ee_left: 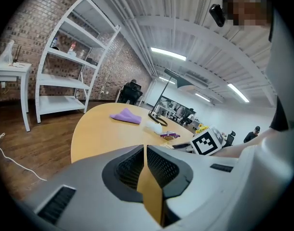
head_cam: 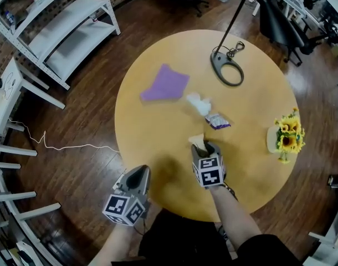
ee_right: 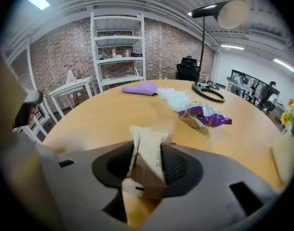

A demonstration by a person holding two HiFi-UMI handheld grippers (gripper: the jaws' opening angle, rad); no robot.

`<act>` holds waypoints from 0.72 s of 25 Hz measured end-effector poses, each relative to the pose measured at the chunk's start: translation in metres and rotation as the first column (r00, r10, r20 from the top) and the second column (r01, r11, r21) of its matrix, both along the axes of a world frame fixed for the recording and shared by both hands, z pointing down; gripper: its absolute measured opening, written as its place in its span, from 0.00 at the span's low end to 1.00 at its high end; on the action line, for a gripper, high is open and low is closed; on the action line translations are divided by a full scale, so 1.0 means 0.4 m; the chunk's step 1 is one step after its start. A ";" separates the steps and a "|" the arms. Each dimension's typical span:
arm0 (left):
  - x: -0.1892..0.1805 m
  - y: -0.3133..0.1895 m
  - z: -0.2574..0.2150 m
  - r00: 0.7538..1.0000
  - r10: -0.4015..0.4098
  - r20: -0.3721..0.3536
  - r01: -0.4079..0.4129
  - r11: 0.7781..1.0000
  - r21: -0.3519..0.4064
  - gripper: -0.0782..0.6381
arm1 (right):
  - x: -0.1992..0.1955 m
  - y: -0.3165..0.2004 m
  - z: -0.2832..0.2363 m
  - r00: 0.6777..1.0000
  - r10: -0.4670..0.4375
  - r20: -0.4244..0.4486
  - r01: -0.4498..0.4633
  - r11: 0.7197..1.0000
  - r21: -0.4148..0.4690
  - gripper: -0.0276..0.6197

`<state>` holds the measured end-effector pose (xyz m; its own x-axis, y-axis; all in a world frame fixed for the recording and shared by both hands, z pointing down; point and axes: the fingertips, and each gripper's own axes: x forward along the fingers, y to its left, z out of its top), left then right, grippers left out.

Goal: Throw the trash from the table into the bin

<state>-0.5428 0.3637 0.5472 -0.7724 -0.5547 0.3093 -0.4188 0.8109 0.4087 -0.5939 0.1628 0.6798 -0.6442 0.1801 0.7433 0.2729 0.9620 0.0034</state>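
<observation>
**A:** What is the head view showing?

**B:** The right gripper (head_cam: pixel 204 144) is sitting at the centre of the frame over the round table (head_cam: pixel 158 137), and a cream wrapper (head_cam: pixel 197 140) is poking out past its tips. The left gripper (head_cam: pixel 140 172) is hanging at the lower left, by the table's edge. A purple cloth (head_cam: pixel 165 83), a white tissue (head_cam: pixel 199 103) and a purple snack packet (head_cam: pixel 218 121) are lying higher in the frame, well apart from the left gripper.

**A:** And the left gripper view?

**B:** Its jaws are standing clenched at lower centre with only a sliver between them and nothing in it. The table is stretching across mid-frame beyond.

**A:** The right gripper view?

**B:** Those jaws are grasping the cream wrapper at lower centre, with the pads pressing on both its sides and its top sticking up past the tips. The snack packet is lying on the table to the upper right, with the tissue just beyond it
</observation>
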 end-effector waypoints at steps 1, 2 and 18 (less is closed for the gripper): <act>0.000 0.002 -0.005 1.000 0.004 0.006 -0.004 1.000 0.000 0.13 | 0.007 0.005 -0.002 1.000 -0.004 0.000 0.004 1.000 0.001 0.32; -0.002 0.003 -0.009 1.000 0.009 0.012 -0.009 1.000 0.000 0.13 | 0.013 0.011 -0.006 1.000 -0.005 0.003 0.005 1.000 0.000 0.31; 0.014 -0.280 -0.124 0.926 0.341 0.159 -0.342 0.939 -0.021 0.13 | 0.173 -0.229 -0.247 0.903 0.328 0.278 -0.310 0.945 -0.108 0.31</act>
<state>-0.5373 0.2515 0.4976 -0.5741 -0.7953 0.1946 -0.7295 0.6048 0.3196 -0.5245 0.0713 0.5811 -0.8590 -0.0325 0.5109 -0.0526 0.9983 -0.0248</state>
